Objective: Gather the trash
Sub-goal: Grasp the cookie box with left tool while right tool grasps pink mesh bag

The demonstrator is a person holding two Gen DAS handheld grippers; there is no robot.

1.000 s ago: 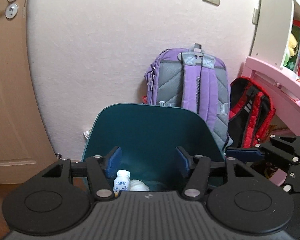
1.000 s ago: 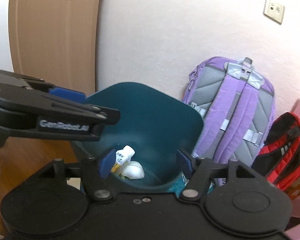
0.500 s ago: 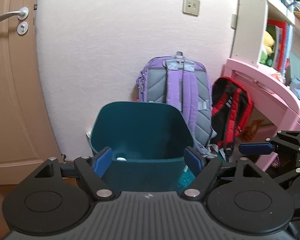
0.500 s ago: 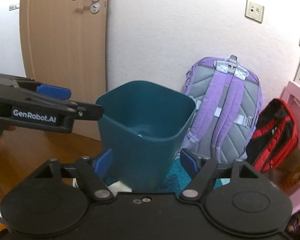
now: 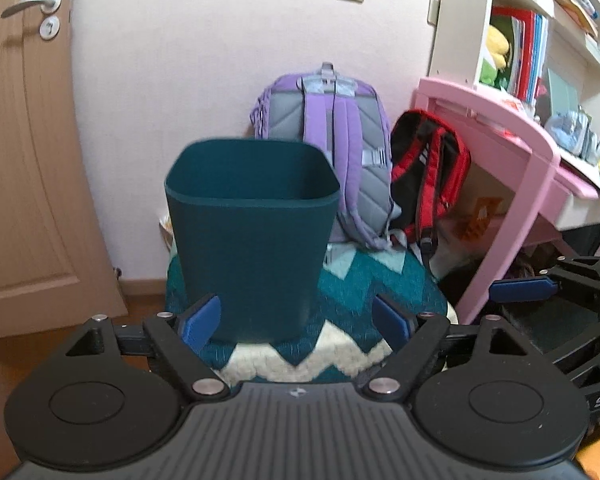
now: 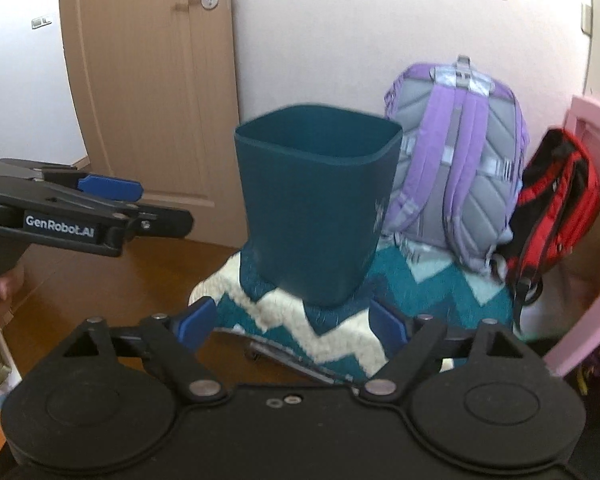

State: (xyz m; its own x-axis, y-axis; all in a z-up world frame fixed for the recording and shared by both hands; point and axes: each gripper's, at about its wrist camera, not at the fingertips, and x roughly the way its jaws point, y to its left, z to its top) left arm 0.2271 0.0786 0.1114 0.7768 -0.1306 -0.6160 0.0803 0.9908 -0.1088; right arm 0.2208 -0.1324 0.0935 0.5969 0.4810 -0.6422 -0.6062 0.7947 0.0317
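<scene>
A dark teal trash bin [image 5: 252, 240] [image 6: 312, 208] stands upright on a teal and white zigzag mat [image 5: 340, 344] [image 6: 340, 332]. From this angle its inside is hidden. My left gripper [image 5: 296, 320] is held back from the bin's front wall, its jaws opening with nothing between the blue pads. My right gripper [image 6: 292, 322] is also back from the bin, low over the mat, its jaws opening and holding nothing. One right finger [image 5: 520, 290] shows at the right edge of the left wrist view. A left finger [image 6: 108, 188] shows at the left of the right wrist view.
A purple backpack [image 5: 332, 140] and a red backpack [image 5: 428, 176] lean on the wall behind the bin. A pink desk [image 5: 500, 128] with shelves above stands to the right. A wooden door [image 6: 152, 92] and wood floor [image 6: 100, 280] lie to the left.
Both grippers have drawn back from over the bin, so the small bottle and white trash inside it are out of sight. Both pairs of jaws stand wider apart.
</scene>
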